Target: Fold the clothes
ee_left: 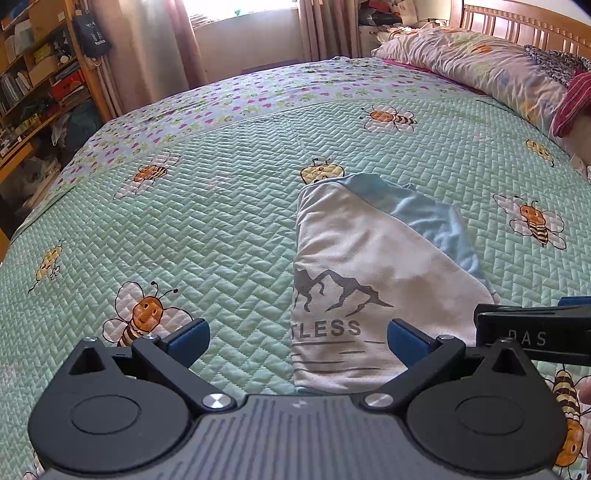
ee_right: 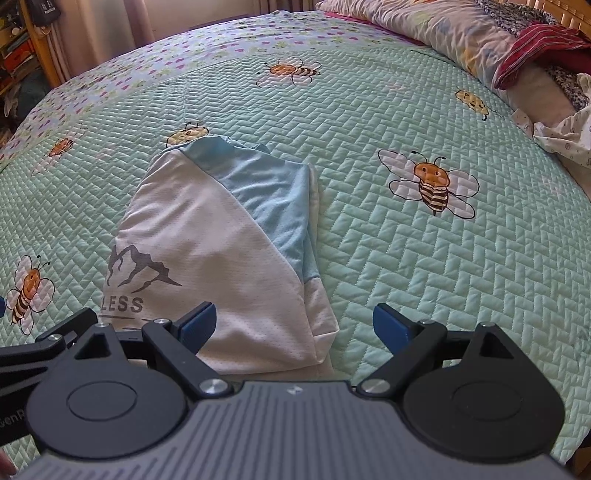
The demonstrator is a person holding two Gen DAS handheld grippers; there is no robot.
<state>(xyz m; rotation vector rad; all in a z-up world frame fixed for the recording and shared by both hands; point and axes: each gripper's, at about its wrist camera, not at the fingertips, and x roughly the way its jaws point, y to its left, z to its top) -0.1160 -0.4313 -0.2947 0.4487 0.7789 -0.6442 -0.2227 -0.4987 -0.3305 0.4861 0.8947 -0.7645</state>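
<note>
Ahead of both spread fingers, folded shirt [ee_right: 221, 236], ungripped

Home bedroom: quilted bee bedspread [ee_left: 221, 206], pillow [ee_left: 461, 59], wooden headboard [ee_left: 517, 26], curtained window [ee_left: 243, 14], cluttered bookshelf [ee_left: 33, 74].

bedspread [ee_left: 221, 229] left: free | right: shirt [ee_left: 354, 251] | far: pillows [ee_left: 480, 62]

Both wrist views low, close, facing headboard, sharing shirt [ee_left: 369, 266]
</note>
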